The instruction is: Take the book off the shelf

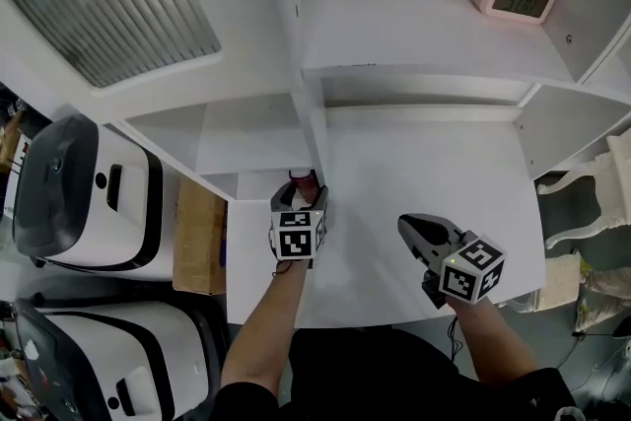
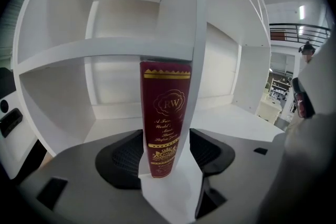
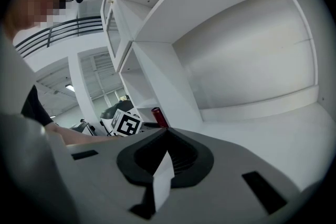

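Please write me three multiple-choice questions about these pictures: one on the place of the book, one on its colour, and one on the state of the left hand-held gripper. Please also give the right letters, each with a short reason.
1. Where does the book stand?
A. Flat on the top shelf
B. Upright beside a white divider
C. On the floor

2. What colour is its spine?
A. Blue
B. Green
C. Dark red with gold print

3. How do the jaws of the left hand-held gripper stand?
A. Apart, with the book between them
B. Together, with nothing between them
C. Closed on a cup

Answers:
1 B: the left gripper view shows it erect next to the divider.
2 C: the spine is dark red and its letters are gold.
3 A: one pad shows on each side of the book, and neither presses on it.
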Available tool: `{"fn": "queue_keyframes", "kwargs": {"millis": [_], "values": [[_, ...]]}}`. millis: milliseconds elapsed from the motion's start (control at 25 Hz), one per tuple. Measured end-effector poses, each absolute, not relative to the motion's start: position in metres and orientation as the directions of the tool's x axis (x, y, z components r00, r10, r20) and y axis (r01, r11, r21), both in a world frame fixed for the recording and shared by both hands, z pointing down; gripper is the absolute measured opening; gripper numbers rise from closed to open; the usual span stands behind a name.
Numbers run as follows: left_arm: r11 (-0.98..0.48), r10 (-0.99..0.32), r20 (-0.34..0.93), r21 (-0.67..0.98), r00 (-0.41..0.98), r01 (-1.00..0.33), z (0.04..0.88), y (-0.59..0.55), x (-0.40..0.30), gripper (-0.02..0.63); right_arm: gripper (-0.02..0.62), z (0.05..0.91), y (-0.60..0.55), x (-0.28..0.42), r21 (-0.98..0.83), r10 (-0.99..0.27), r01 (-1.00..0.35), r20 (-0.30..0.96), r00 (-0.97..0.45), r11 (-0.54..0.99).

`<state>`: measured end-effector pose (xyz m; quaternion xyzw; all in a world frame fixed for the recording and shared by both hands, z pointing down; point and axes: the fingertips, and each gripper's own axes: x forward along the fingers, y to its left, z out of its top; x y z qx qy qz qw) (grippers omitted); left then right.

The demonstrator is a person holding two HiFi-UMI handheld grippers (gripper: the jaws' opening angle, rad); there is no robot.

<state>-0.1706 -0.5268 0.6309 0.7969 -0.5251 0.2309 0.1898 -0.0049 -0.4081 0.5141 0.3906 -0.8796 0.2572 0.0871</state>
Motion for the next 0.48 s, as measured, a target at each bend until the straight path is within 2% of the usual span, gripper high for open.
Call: {"fn": "queue_keyframes", "kwargs": {"millis": [240, 480], "values": [[-0.371, -0.747, 0.587, 0.024, 0.314, -0.928, 0.635, -0.531, -0.176, 0.272, 0.014, 0.515, -0.403, 0.008, -0.371, -0.647, -0.742, 0.364, -0.670, 0.559], [-0.353, -0.756, 0.599, -0.034, 0.264, -0.935, 0.632, -0.525, -0.178, 0.207, 0.014, 0.508, -0.398, 0.009, -0.363, -0.646, -0.731, 0.344, -0.681, 0.578]]}}
